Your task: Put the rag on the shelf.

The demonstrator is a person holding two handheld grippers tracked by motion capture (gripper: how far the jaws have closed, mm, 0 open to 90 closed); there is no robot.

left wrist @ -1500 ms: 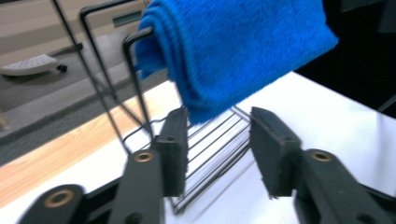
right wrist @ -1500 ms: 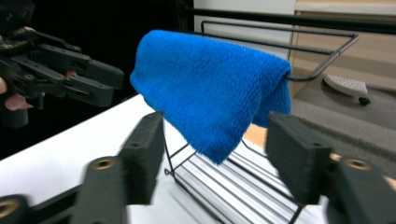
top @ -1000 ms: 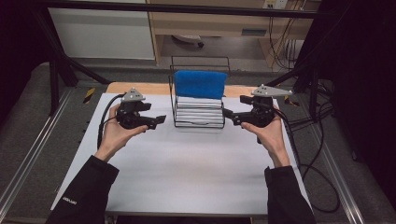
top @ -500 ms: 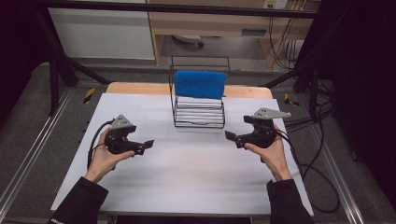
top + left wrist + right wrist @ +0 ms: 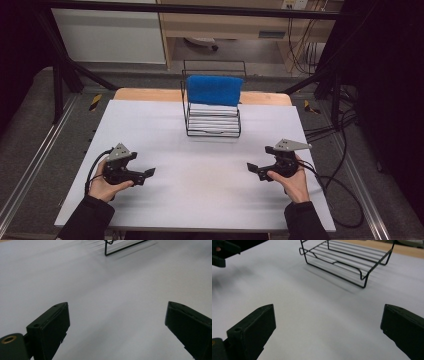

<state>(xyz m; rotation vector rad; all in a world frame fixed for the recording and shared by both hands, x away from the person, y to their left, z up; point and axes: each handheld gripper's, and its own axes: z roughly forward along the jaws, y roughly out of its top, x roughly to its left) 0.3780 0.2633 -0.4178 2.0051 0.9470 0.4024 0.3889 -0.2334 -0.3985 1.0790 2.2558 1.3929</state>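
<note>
Black wire rack [image 5: 212,117] at the far middle of the white table [image 5: 200,200], upright back panel draped with a blue cloth [image 5: 214,89]; same rack [image 5: 347,262] seen low and slatted from the right gripper view, one corner [image 5: 120,247] from the left gripper view. Well apart from it, near the front edge: left gripper [image 5: 148,173] in the left hand [image 5: 102,185], jaws spread wide over bare tabletop; right gripper [image 5: 251,167] in the right hand [image 5: 292,181], jaws likewise spread, nothing between them. Both tips pointed inward toward each other.
</note>
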